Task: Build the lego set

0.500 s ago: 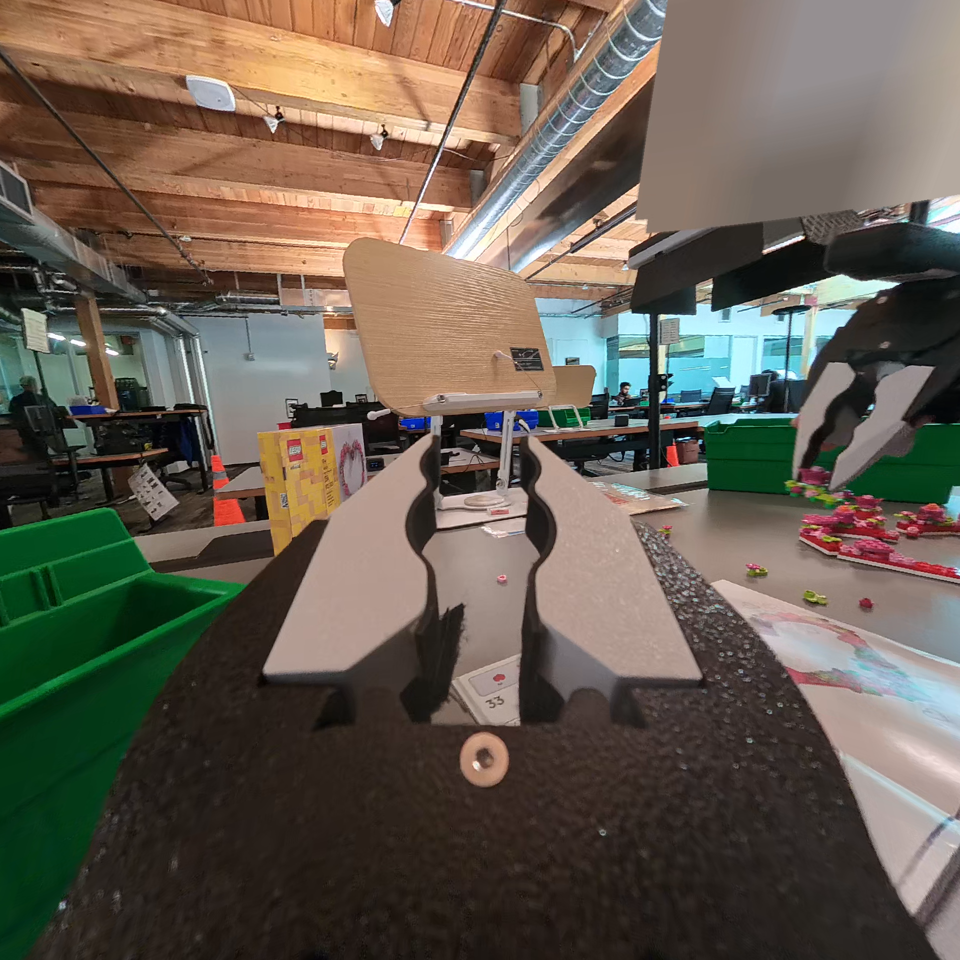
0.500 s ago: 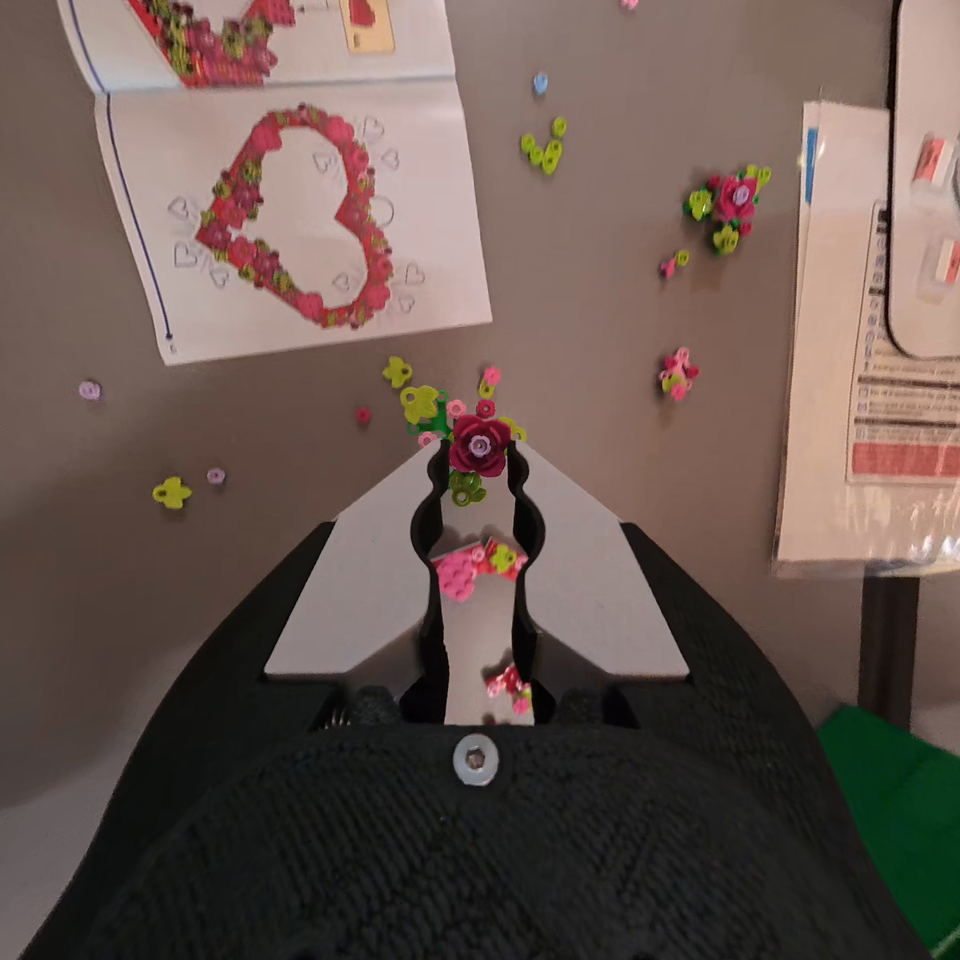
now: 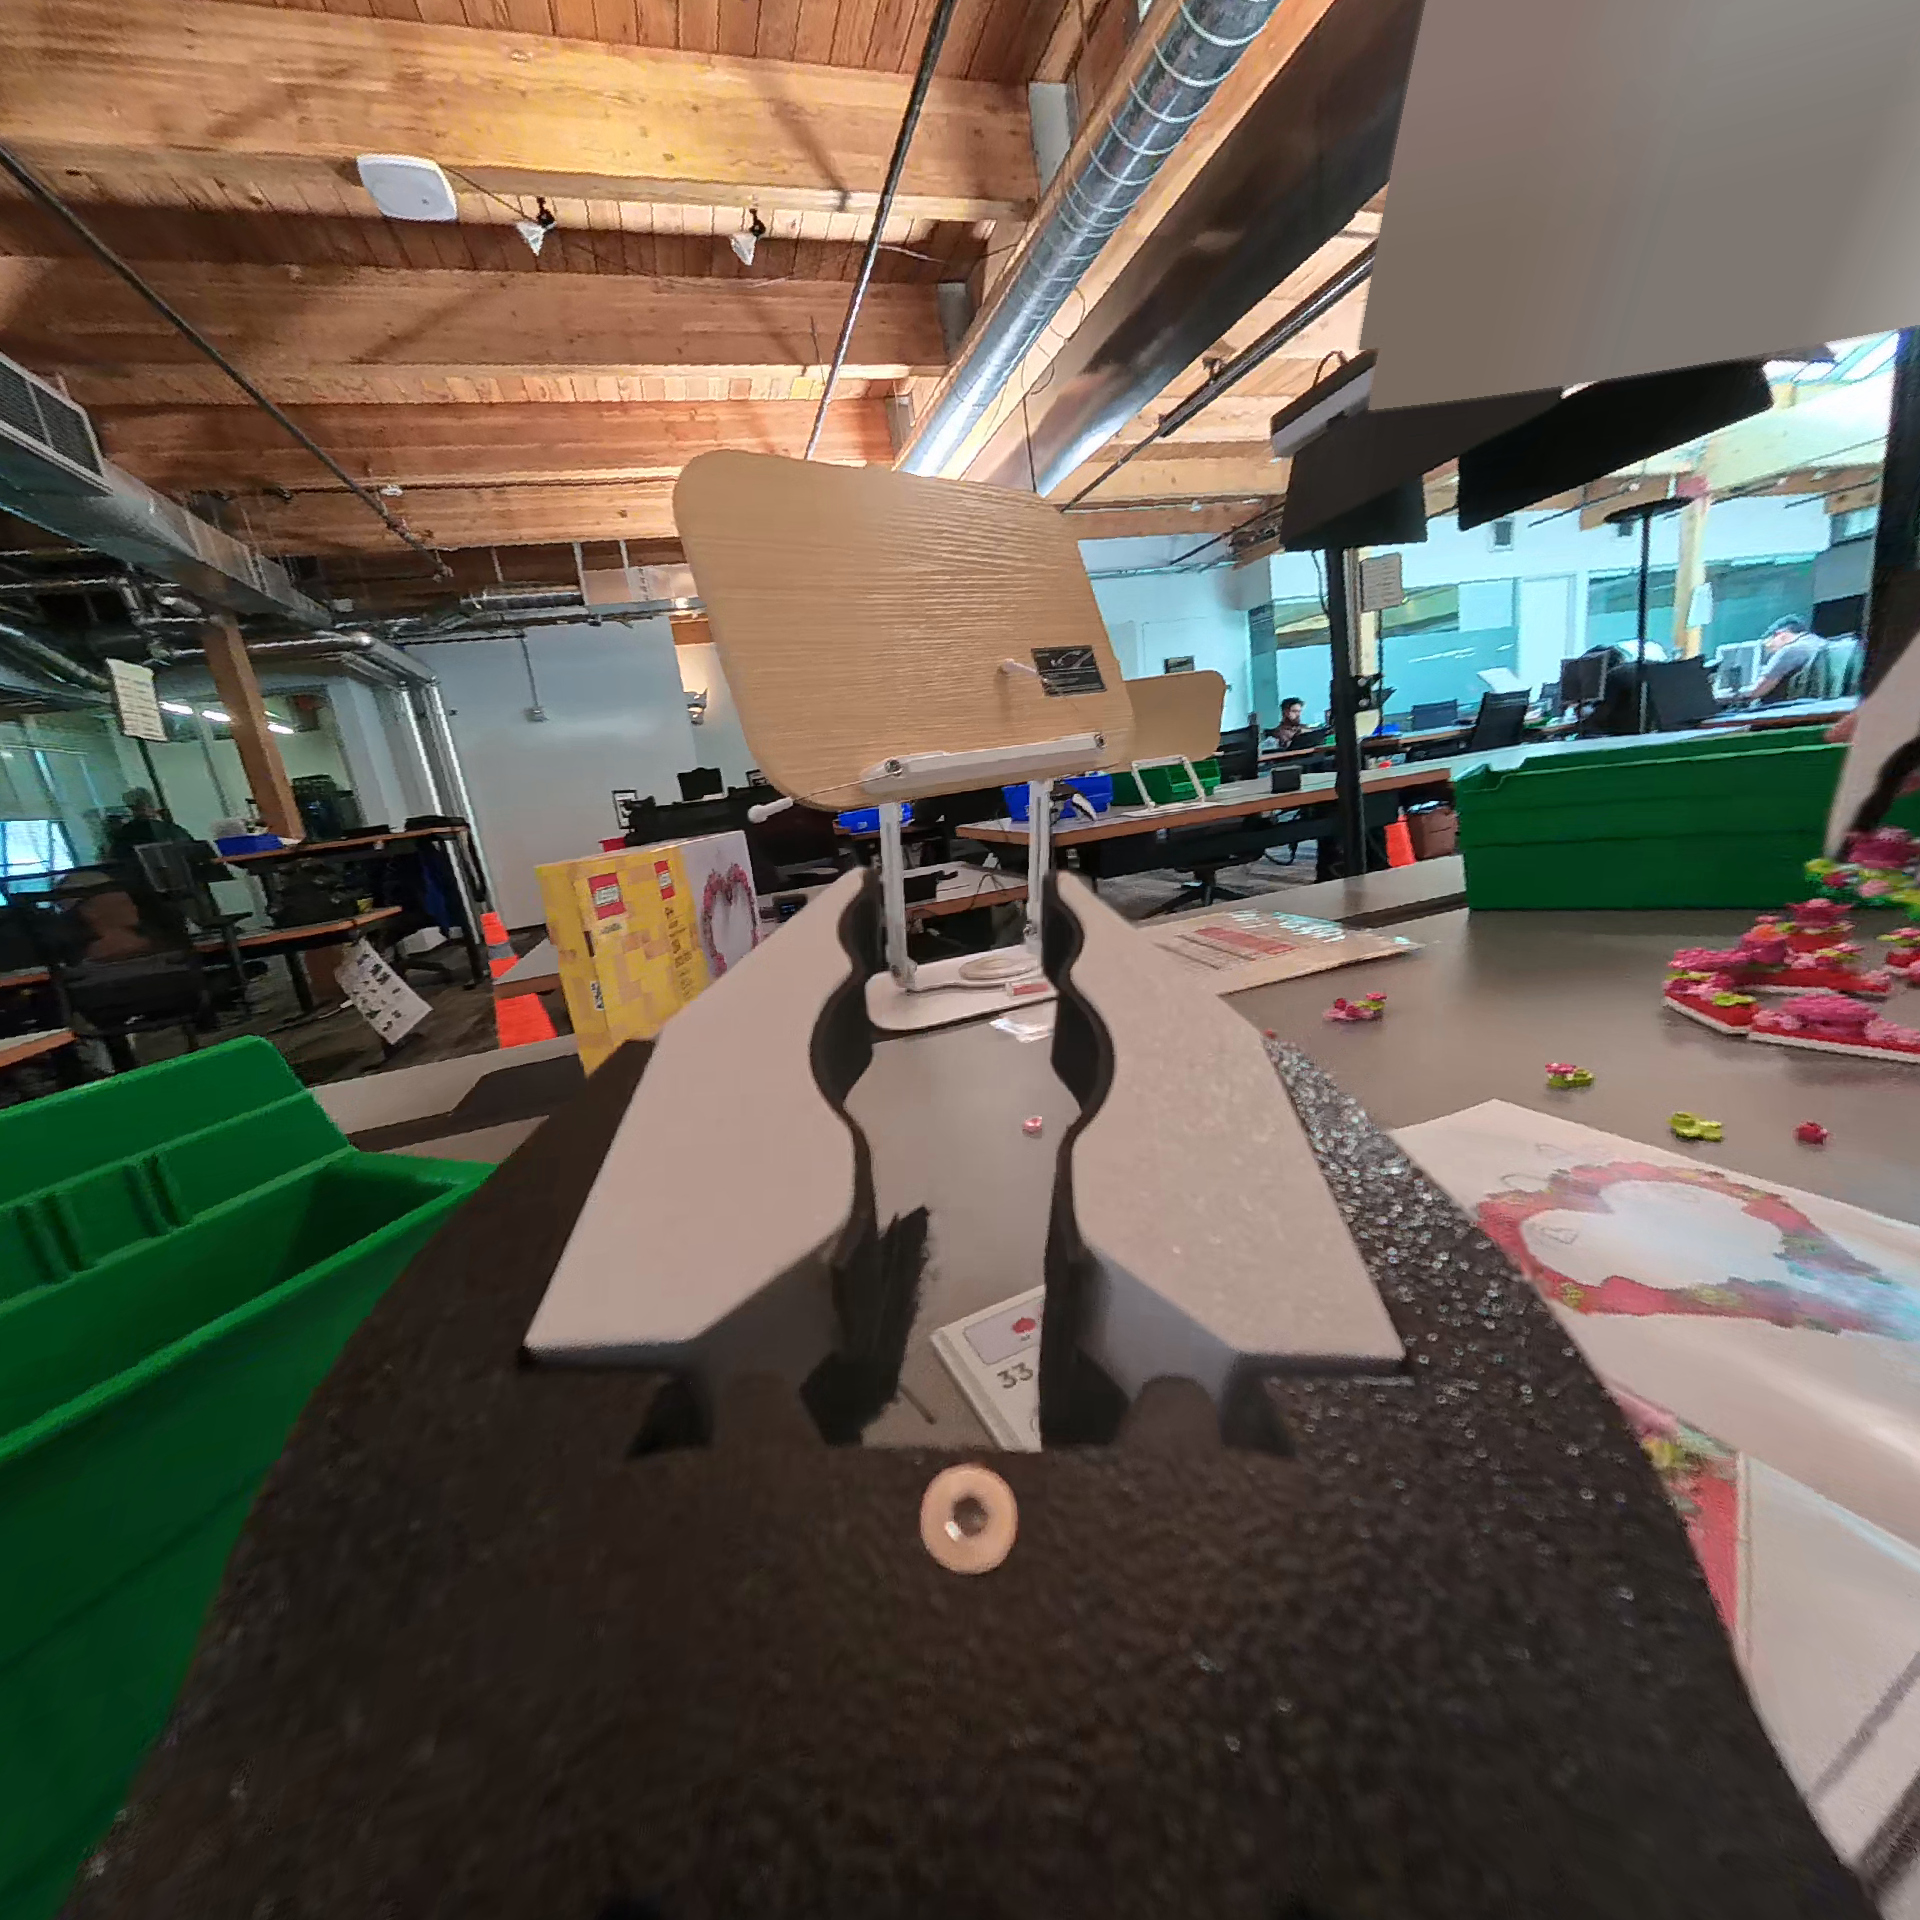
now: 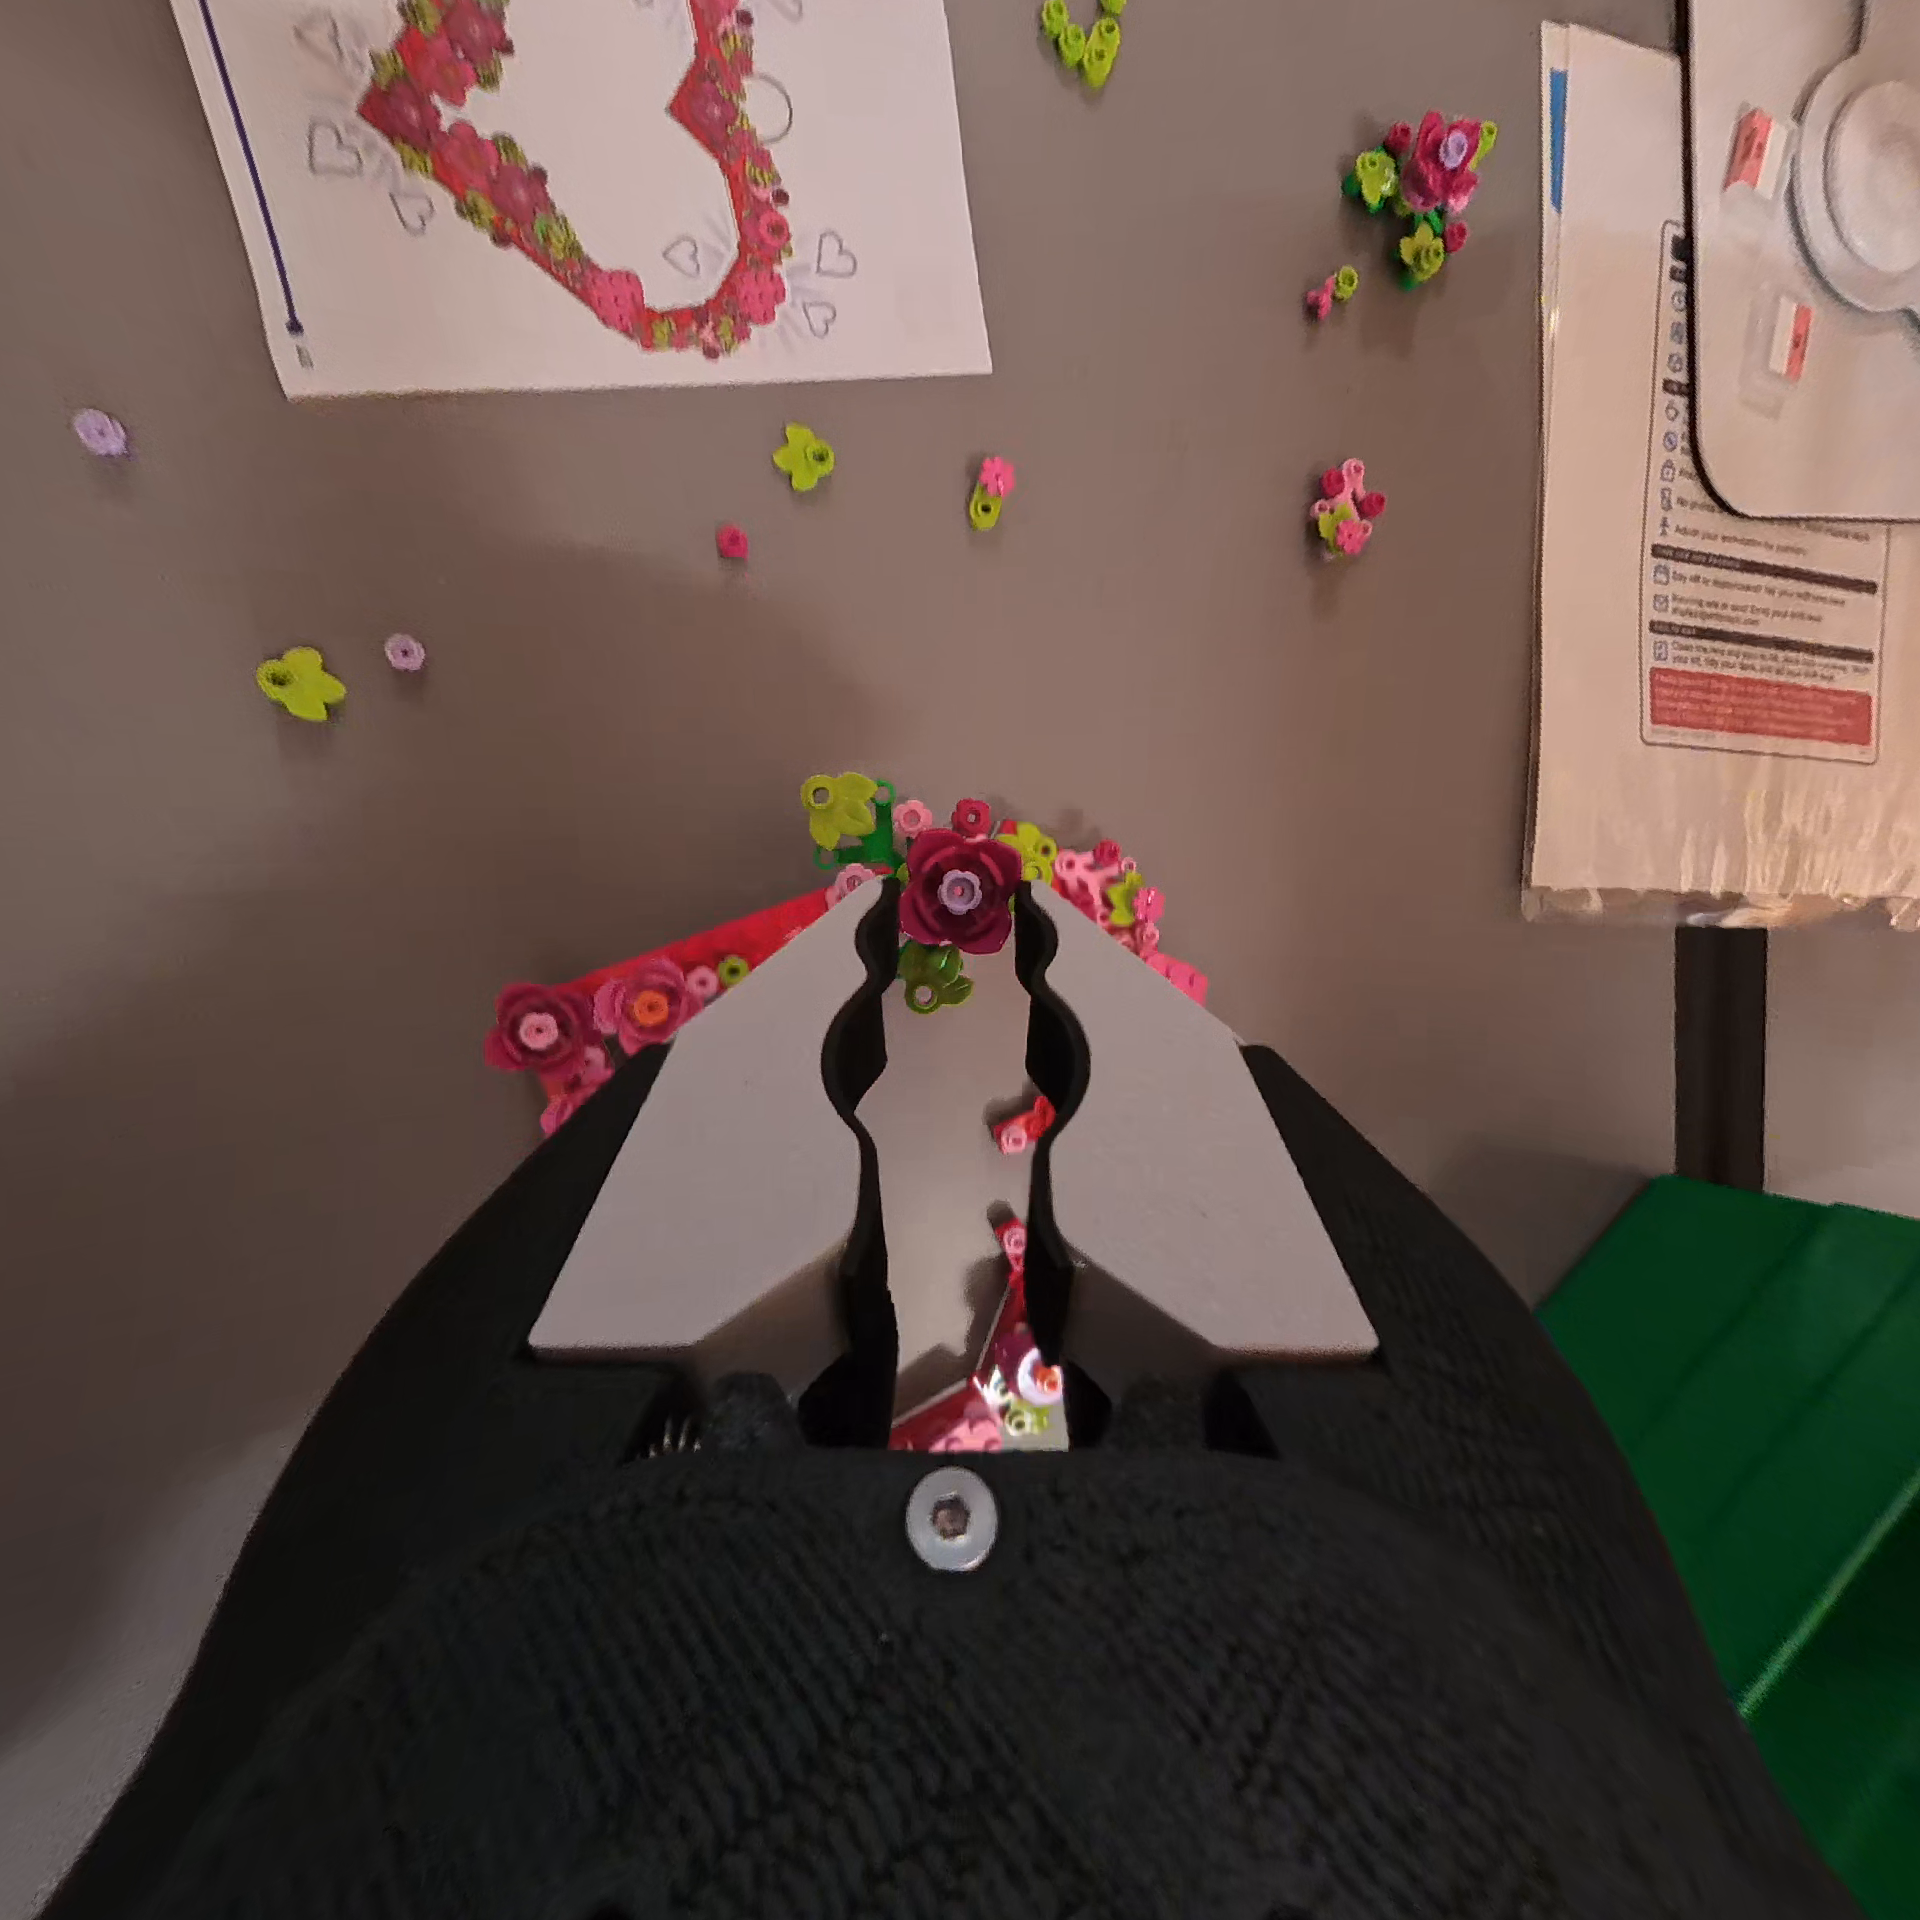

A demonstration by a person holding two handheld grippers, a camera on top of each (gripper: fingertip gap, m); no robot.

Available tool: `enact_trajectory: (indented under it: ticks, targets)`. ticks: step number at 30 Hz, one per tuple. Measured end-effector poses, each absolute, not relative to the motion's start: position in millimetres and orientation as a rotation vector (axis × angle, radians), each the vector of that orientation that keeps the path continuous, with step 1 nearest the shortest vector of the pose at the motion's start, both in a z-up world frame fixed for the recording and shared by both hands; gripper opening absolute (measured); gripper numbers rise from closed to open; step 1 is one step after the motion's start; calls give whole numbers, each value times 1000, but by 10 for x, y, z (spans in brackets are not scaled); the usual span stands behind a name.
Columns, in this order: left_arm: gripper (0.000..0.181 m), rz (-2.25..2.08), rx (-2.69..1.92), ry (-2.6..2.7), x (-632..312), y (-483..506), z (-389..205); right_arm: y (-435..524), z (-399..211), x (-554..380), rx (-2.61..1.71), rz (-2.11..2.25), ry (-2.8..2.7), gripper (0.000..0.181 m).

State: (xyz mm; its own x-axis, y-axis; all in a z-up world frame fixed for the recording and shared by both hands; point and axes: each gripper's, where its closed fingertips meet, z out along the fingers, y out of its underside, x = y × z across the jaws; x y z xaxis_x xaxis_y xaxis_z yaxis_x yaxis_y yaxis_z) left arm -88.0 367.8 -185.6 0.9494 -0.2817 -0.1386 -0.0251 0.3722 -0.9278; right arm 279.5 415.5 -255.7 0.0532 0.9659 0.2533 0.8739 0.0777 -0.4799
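- Gripping a dark magenta lego rose (image 4: 958, 894) between its fingertips, the right gripper (image 4: 956, 902) points straight down at a grey table (image 4: 582, 831); a lime leaf piece (image 4: 933, 979) hangs from the rose, inside the gap between the fingers
- Under the rose lies the partly built red lego heart (image 4: 644, 1003); one strip of it runs out past the left finger with two pink roses on top; a second part, studded with pink flowers and lime leaves, shows past the right finger; whether the rose touches the heart cannot be told
- Beyond the lego heart, at the upper left of the right wrist view, an instruction booklet (image 4: 623, 208) lies open on a picture of the finished heart
- Loose pieces lie scattered between the lego heart and the booklet: a lime leaf (image 4: 802, 457), a pink flower on a lime stem (image 4: 989, 490), a small red stud (image 4: 731, 541); farther left are another lime leaf (image 4: 299, 683) and two lilac studs
- To the right of the lego heart, well apart from it, sit a small pink flower cluster (image 4: 1347, 511) and, farther off, a larger rose cluster (image 4: 1425, 187); beyond them lies a printed sheet in a plastic sleeve (image 4: 1704, 582)
- A green bin (image 4: 1787, 1455) fills the lower right corner, nearer than the lego heart
- The left gripper (image 3: 954, 914) is held level above the table, its fingers apart and holding nothing; in its view the lego heart (image 3: 1808, 997) lies far to the right; a wooden book stand (image 3: 894, 634) stands straight ahead; a yellow lego box (image 3: 634, 935) stands left of the stand
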Motion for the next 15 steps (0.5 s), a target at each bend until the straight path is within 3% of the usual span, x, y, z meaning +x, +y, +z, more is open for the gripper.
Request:
enact_trajectory:
  ticks: [15]
  targets:
    - [28,-54,-1235,315,-888,3767,-1939,4084,-2847,3046,-1795,318,-2020,20]
